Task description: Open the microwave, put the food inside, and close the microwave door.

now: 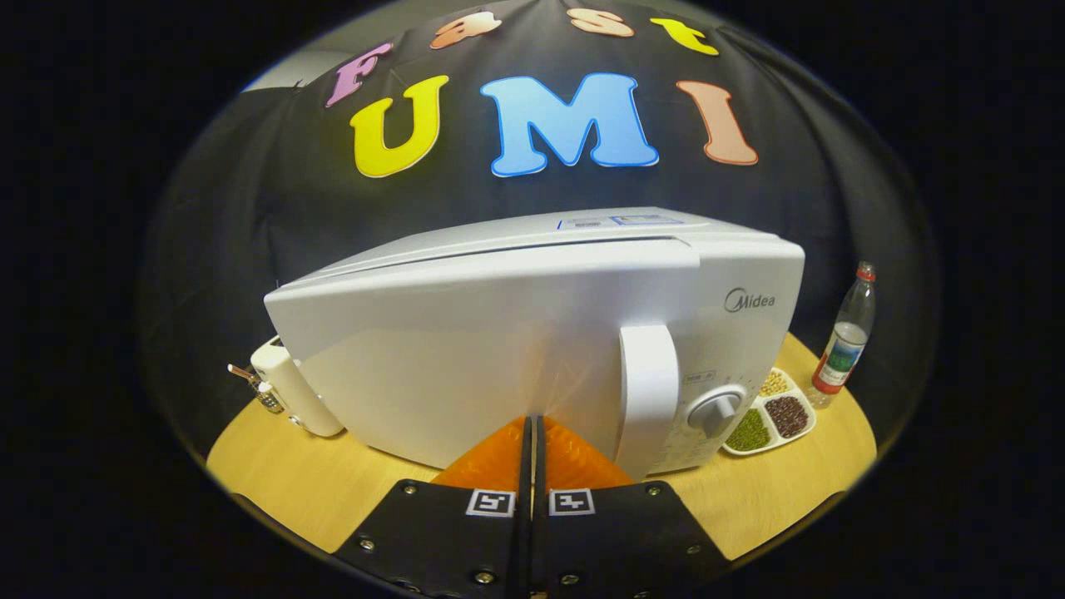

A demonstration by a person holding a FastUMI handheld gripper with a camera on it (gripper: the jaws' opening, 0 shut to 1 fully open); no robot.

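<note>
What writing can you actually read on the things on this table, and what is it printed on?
"Midea": brand mark on the front of the white microwave, above its dial.
Stickers on the microwave's top: too small to read.
Print around the dial: blurred.
Label on the water bottle: too small.
The shut gripper bears square coded markers, no words.

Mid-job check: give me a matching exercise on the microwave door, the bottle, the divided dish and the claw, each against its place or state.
Things:
1. white microwave door
2. clear plastic bottle with red cap
3. white divided dish of beans
4. claw

Places or states:
A. upright at the far right of the wooden table, beyond the dish
B. fingers together, tips close to the door, nothing held
C. closed
D. on the table beside the microwave's dial side

Pairs: 1-C, 2-A, 3-D, 4-B
</note>
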